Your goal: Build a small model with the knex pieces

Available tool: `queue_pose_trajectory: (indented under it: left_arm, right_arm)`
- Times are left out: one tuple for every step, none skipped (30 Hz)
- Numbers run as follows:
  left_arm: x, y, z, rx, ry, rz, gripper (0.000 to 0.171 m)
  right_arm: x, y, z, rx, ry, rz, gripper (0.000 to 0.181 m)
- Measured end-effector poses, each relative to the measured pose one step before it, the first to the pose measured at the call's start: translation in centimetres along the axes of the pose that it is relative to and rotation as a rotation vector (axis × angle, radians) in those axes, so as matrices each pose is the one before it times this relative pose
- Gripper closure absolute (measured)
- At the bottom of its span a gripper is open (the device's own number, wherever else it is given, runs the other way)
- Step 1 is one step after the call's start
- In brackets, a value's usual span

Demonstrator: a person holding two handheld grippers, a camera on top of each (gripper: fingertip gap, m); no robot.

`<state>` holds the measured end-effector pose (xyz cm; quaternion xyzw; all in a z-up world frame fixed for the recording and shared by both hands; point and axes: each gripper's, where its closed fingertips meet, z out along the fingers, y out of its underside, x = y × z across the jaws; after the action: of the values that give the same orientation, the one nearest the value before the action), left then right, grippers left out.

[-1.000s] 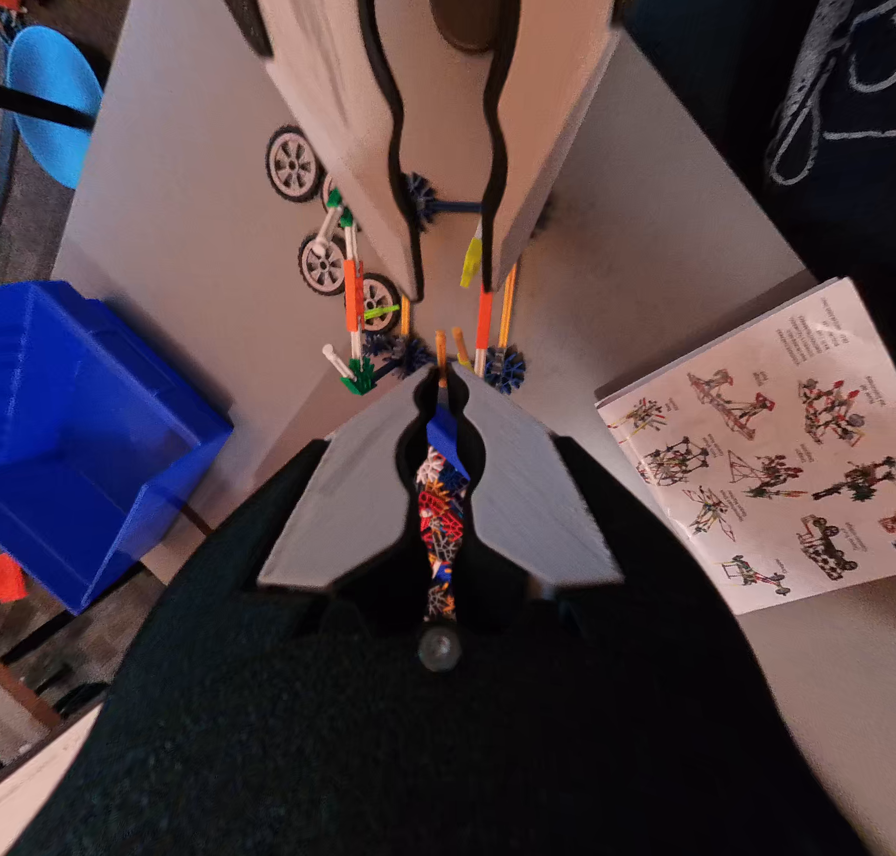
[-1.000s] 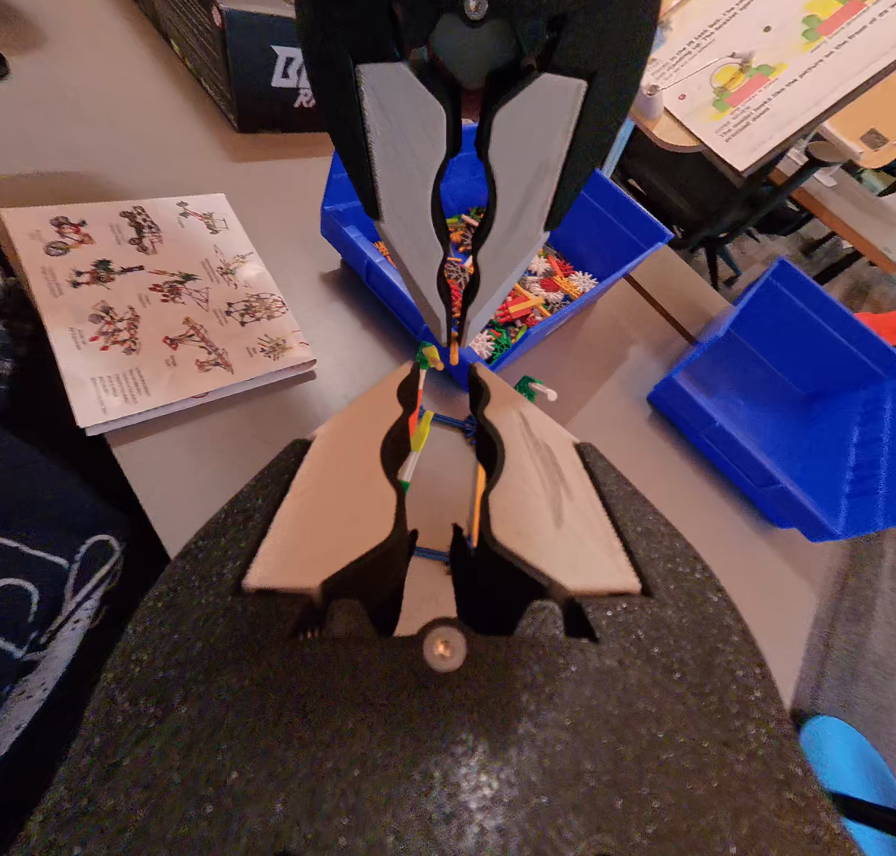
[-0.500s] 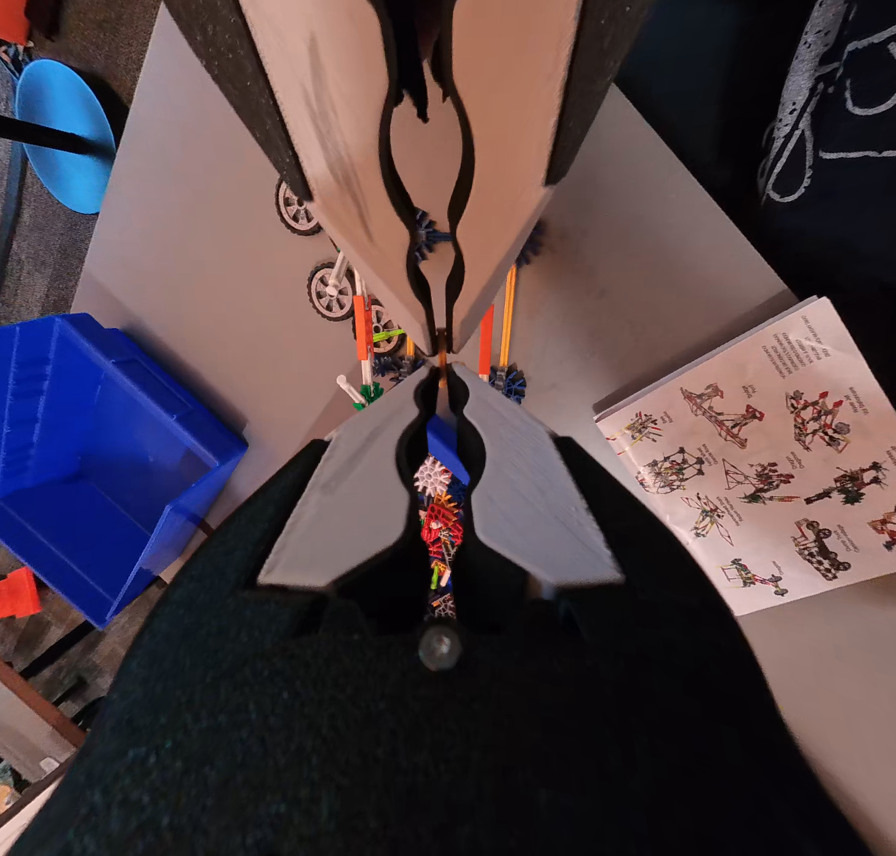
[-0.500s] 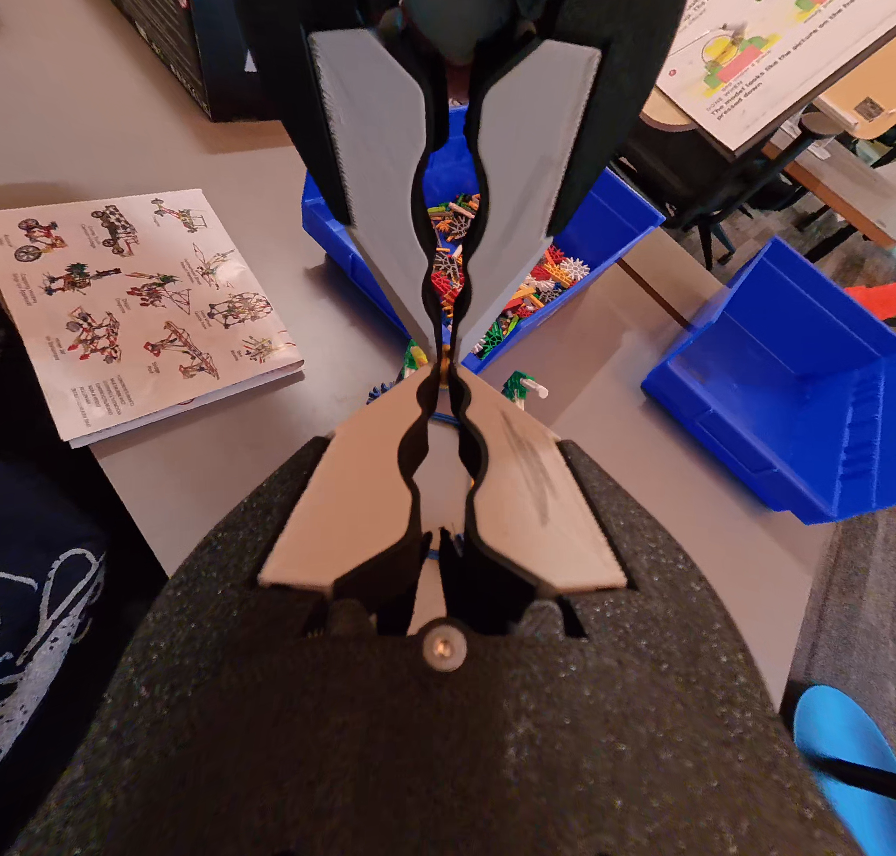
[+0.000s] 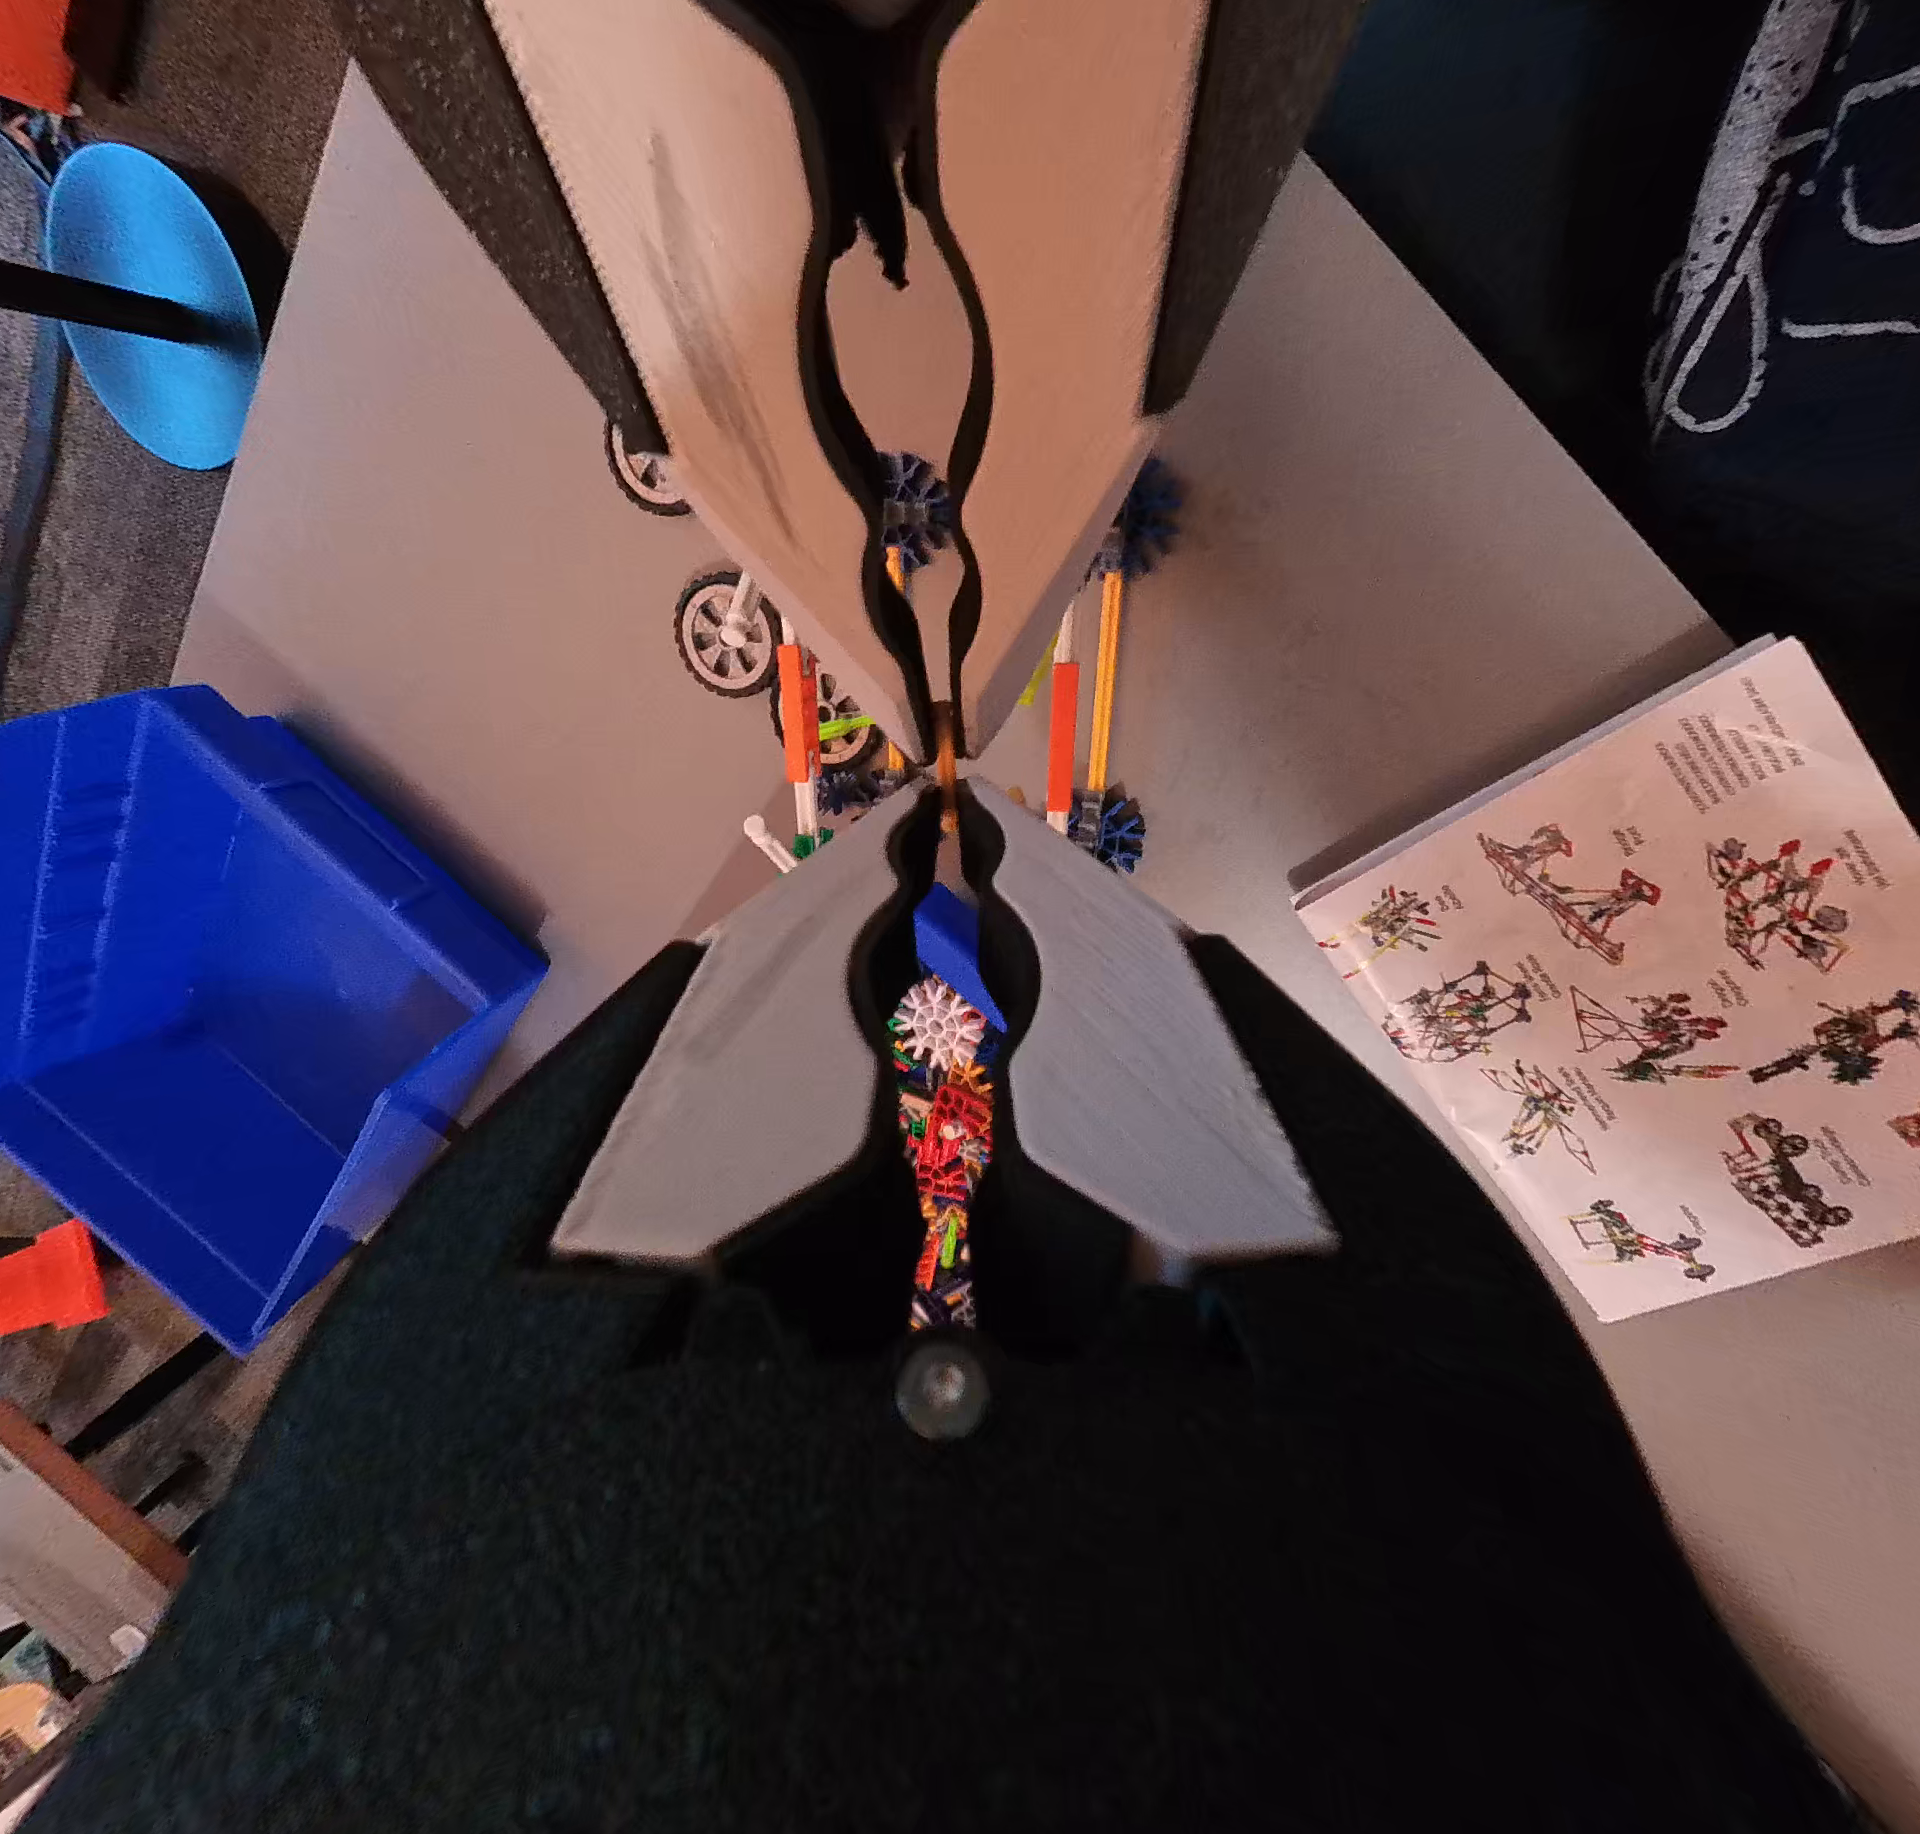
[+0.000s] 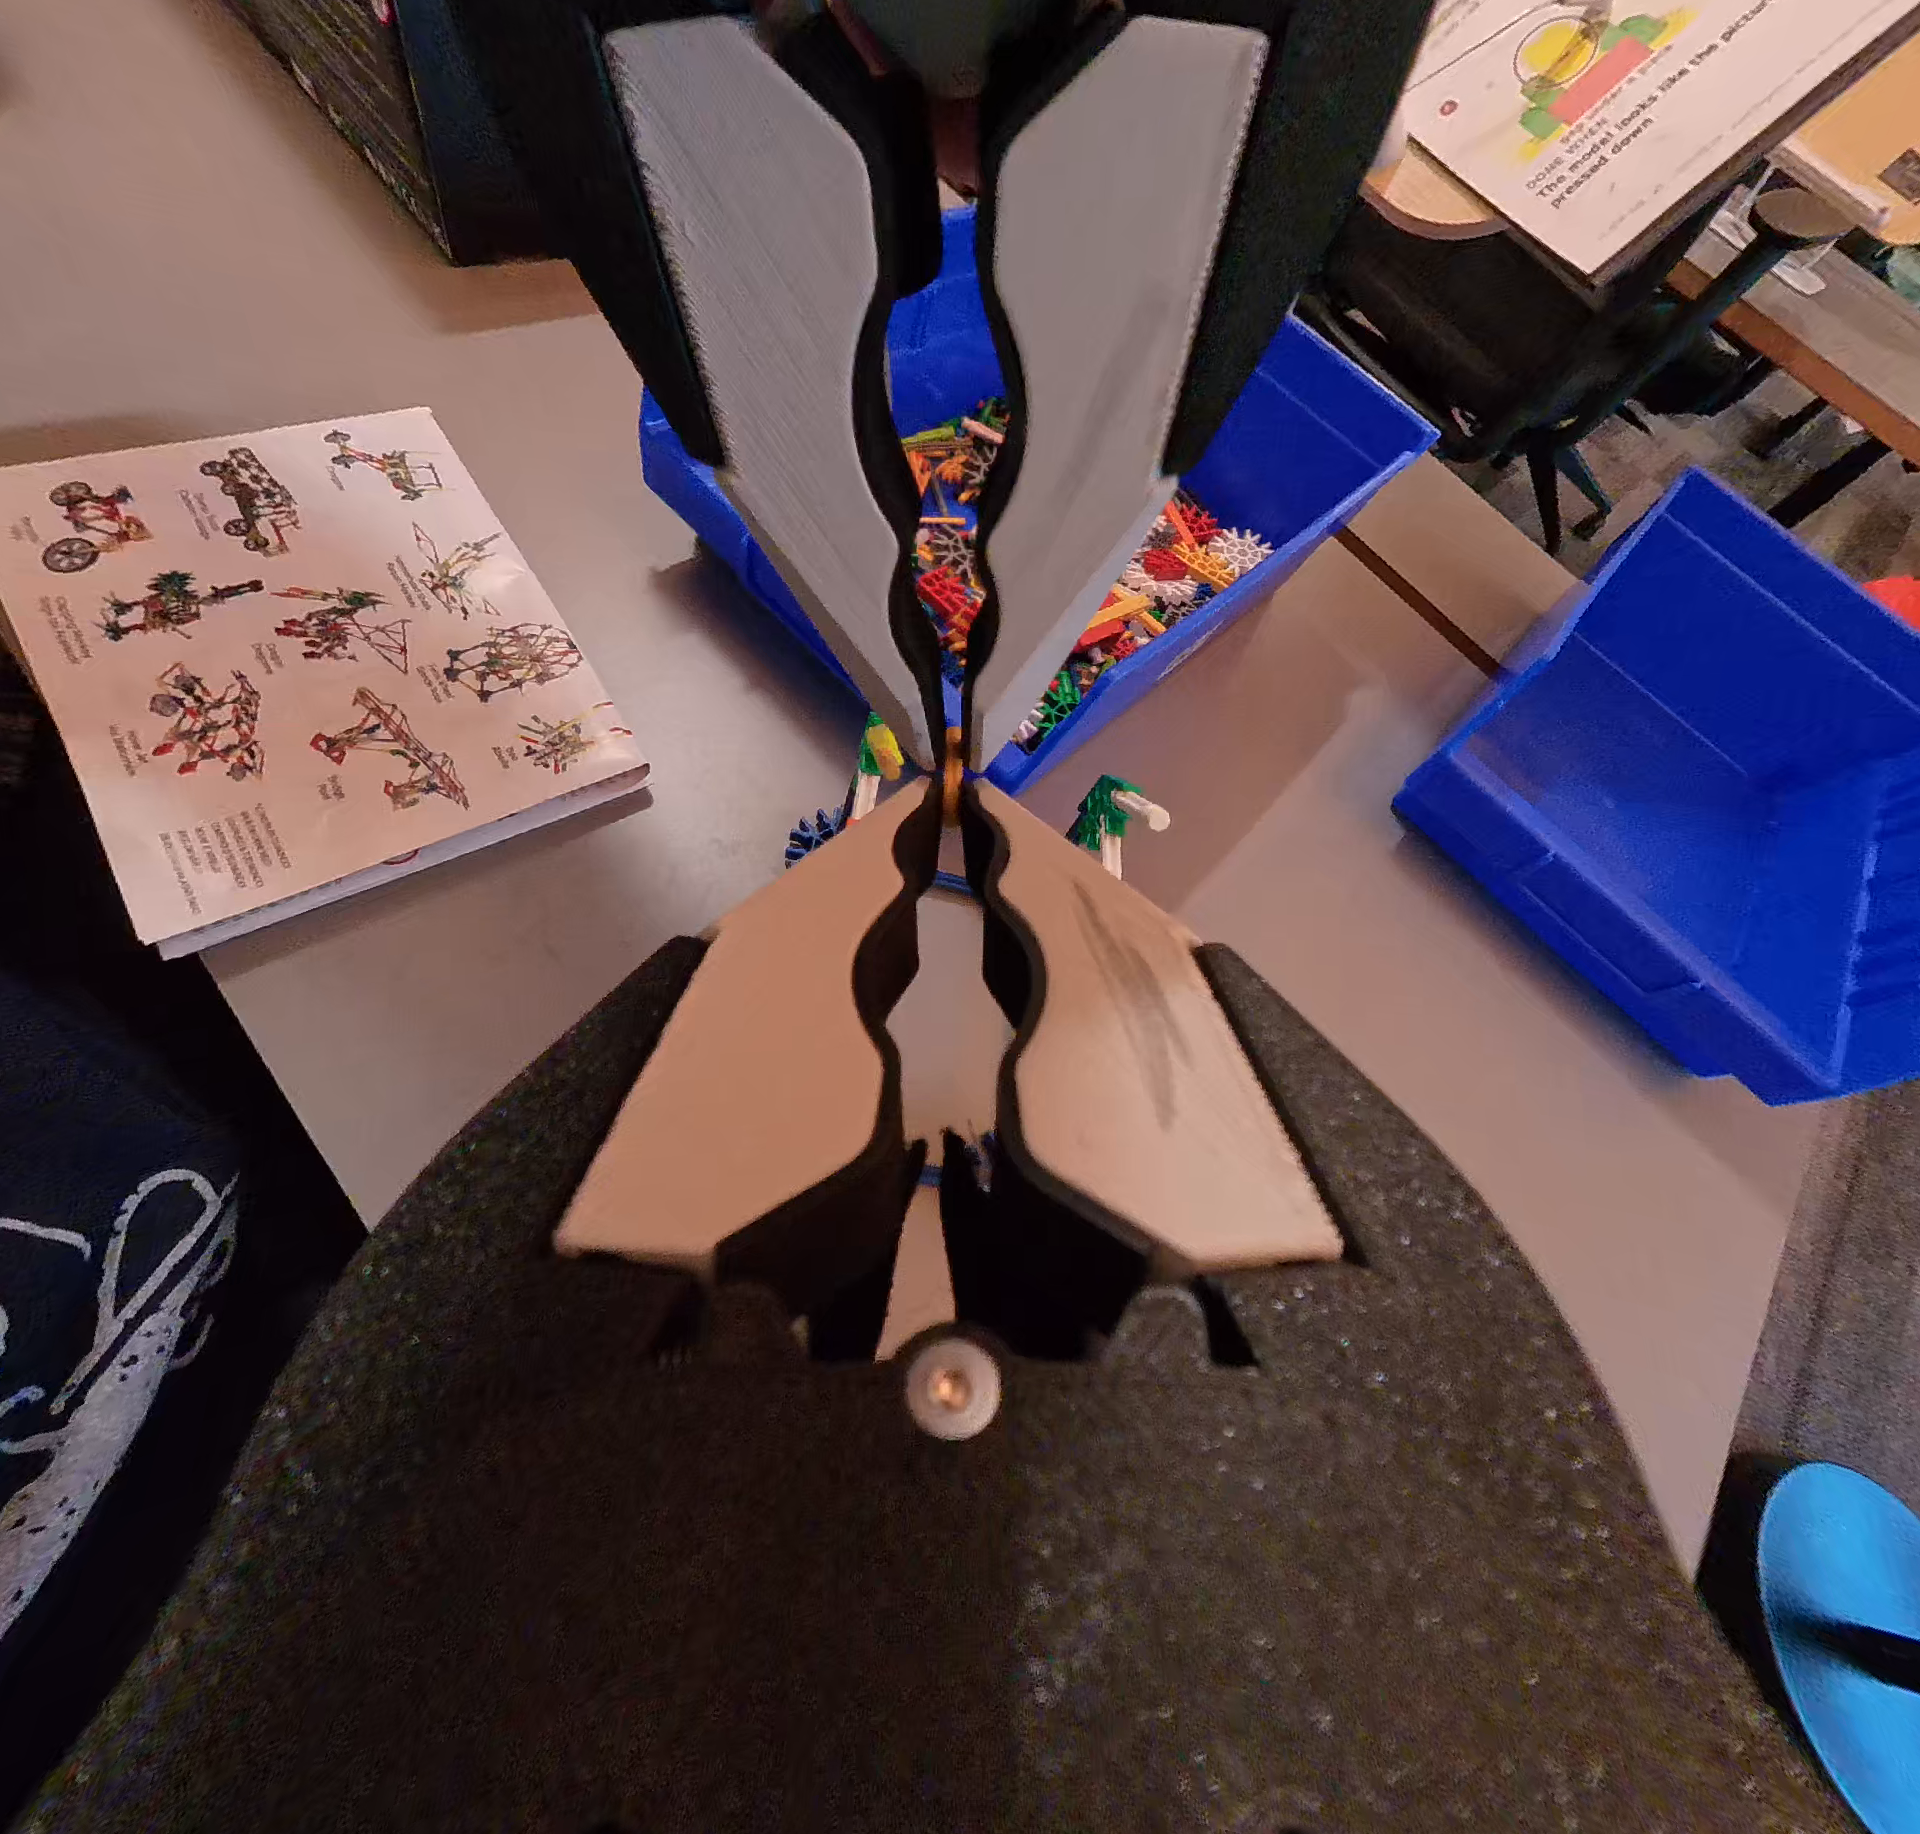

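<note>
Left claw (image 5: 945,808): grey fingers nearly closed, pinching one end of a short orange rod (image 5: 945,761).
Right claw (image 6: 951,797): tan fingers nearly closed on the rod's other end, tip to tip with the left.
Rod: held above the bench (image 5: 436,496), over a wheeled rod model (image 5: 800,704).
Nearby: parts bin (image 6: 1278,454), empty blue bin (image 5: 208,963), booklet (image 5: 1662,974).

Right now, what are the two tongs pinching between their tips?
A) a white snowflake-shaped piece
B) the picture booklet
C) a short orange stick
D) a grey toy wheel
C: the grey left tongs and the tan right tongs meet tip to tip, both closed on a short orange stick; the toy wheel and the picture booklet lie apart on the table.
</note>
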<state>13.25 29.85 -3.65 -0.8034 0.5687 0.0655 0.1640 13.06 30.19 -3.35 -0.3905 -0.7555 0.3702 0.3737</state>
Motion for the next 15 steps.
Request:
queue_pose_trajectory:
  left_arm:
    - [-0.066, -0.007, 0.007, 0.0012, -0.0037, 0.0016, 0.171]
    - [-0.035, -0.036, -0.001, 0.0031, -0.001, -0.0018, 0.171]
    - [0.016, -0.06, -0.022, 0.0057, 0.0016, -0.0018, 0.171]
    - [-0.064, -0.091, -0.028, 0.00756, -0.0037, -0.0018, 0.171]
    - [-0.102, -0.099, -0.02, 0.00953, -0.0055, -0.0045, 0.17]
    - [0.074, -0.119, -0.001, 0.01097, 0.006, -0.0065, 0.17]
    - [-0.004, -0.004, 0.031, 0.0045, 0.0002, -0.0051, 0.167]
    - [-0.109, 0.056, 0.054, 0.00085, -0.0069, -0.0036, 0.165]
    - [-0.078, 0.032, 0.056, 0.00416, -0.0045, -0.0055, 0.162]
    - [0.0, -0.014, 0.065, 0.00921, 0.001, -0.007, 0.158]
    - [-0.014, -0.042, 0.069, 0.01209, -0.0011, -0.0044, 0.158]
    - [0.07, -0.107, 0.065, 0.01568, 0.0033, -0.0036, 0.158]
    - [0.139, -0.062, 0.097, 0.01063, 0.0072, -0.0035, 0.161]
    - [-0.074, -0.009, 0.1, 0.00709, -0.0086, 0.0017, 0.164]
    - [-0.089, 0.039, 0.067, 0.00257, -0.0101, 0.0034, 0.17]
  right_arm:
    - [0.037, 0.001, -0.029, 0.0076, -0.0016, 0.0102, 0.179]
    - [-0.024, -0.016, -0.057, 0.009, -0.0062, 0.0142, 0.179]
    - [0.037, -0.011, -0.071, 0.0104, -0.0033, 0.0138, 0.179]
    - [0.084, 0.003, -0.095, 0.0118, 0.0002, 0.0138, 0.179]
    - [-0.051, 0.04, -0.091, 0.0114, -0.0099, 0.018, 0.179]
    - [0.009, -0.031, -0.135, 0.0169, -0.0073, 0.0217, 0.179]
    - [0.092, -0.057, -0.143, 0.0179, -0.0026, 0.0224, 0.179]
    - [0.057, -0.001, -0.139, 0.0144, -0.0056, 0.0211, 0.179]
    - [0.063, -0.025, -0.132, 0.0151, -0.0048, 0.0196, 0.179]
    - [0.044, -0.054, -0.115, 0.0159, -0.005, 0.0202, 0.179]
    - [-0.042, -0.084, -0.092, 0.0166, -0.0093, 0.0197, 0.179]
    - [-0.036, -0.098, -0.054, 0.0157, -0.0074, 0.0166, 0.179]
    - [-0.05, -0.028, -0.008, 0.0095, -0.0067, 0.0117, 0.179]
    - [-0.146, 0.066, 0.055, 0.0037, -0.0099, 0.0061, 0.179]
    - [-0.073, 0.048, 0.067, 0.0049, -0.0044, 0.0055, 0.179]
